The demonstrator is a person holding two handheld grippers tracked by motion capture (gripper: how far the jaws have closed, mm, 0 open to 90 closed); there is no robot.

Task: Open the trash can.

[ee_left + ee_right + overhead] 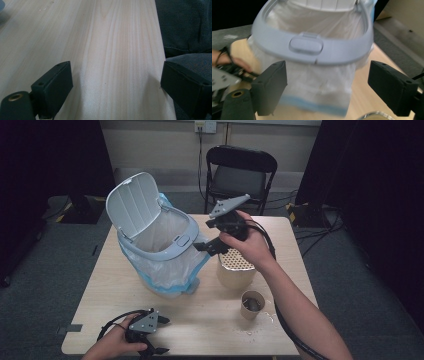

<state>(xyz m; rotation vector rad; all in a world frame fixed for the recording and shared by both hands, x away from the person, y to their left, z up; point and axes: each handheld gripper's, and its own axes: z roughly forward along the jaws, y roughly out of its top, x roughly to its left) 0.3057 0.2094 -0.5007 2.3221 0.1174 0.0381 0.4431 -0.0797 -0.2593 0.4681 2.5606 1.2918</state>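
While the left claw (pixel 155 336) rests released at the tabletop's (pixel 200 320) near left corner, the right claw (pixel 202 245) hangs released and empty-jawed just beside the front rim of the open-lidded grey bin (pixel 155 237) standing tilted toward the far left corner.

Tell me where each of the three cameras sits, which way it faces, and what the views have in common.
High view: above the person's side of the table, looking forward and down; both forearms, the left gripper and the right gripper show.
Left gripper view: rides the left gripper, low over the bare tabletop; its two black jaws stand apart.
Right gripper view: rides the right gripper, facing the front of the grey bin; jaws apart, nothing between them.
Shared: the high and right gripper views both show the bin with its lid up.
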